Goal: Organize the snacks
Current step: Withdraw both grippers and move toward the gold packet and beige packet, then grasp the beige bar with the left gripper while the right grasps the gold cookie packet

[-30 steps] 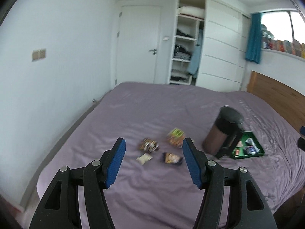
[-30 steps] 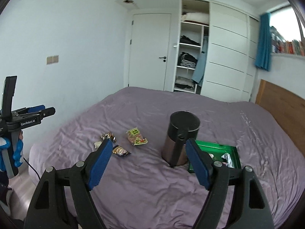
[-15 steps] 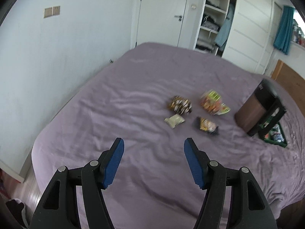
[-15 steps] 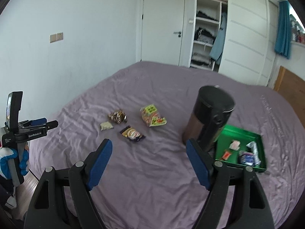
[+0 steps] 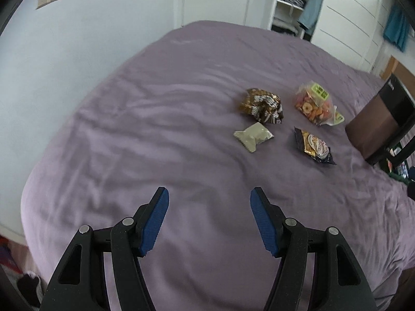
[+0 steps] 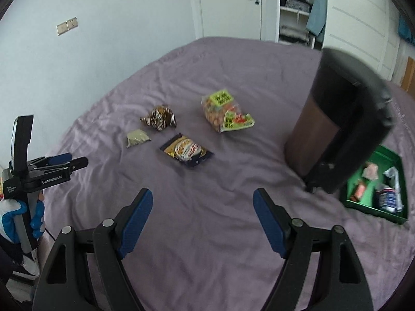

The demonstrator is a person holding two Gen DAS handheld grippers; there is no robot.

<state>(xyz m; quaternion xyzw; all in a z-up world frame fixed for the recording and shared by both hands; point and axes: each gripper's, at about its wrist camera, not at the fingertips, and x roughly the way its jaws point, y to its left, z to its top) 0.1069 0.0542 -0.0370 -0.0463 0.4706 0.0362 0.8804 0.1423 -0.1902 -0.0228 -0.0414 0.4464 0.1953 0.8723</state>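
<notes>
Several snack packets lie loose on a purple bed (image 5: 155, 129): a brown crinkled one (image 5: 260, 105) (image 6: 158, 118), a small pale one (image 5: 253, 136) (image 6: 137, 138), a dark blue biscuit packet (image 5: 313, 146) (image 6: 186, 151) and a clear bag of orange snacks (image 5: 315, 103) (image 6: 224, 114). A green tray (image 6: 394, 155) at the right holds several wrapped items. My left gripper (image 5: 208, 220) hangs open over bare sheet, short of the packets. My right gripper (image 6: 202, 220) is open too, nearest the biscuit packet; the left gripper (image 6: 68, 160) shows at this view's left edge.
A brown cylindrical bin with a black lid (image 6: 337, 129) (image 5: 376, 121) stands between the packets and the tray. A white wall runs along the bed's left side. A door (image 6: 230, 5) and an open wardrobe (image 6: 298, 7) stand beyond the bed's far end.
Both grippers have come down and tilted toward the bed, so the packets, bin and tray look larger and closer. Both stay open and empty.
</notes>
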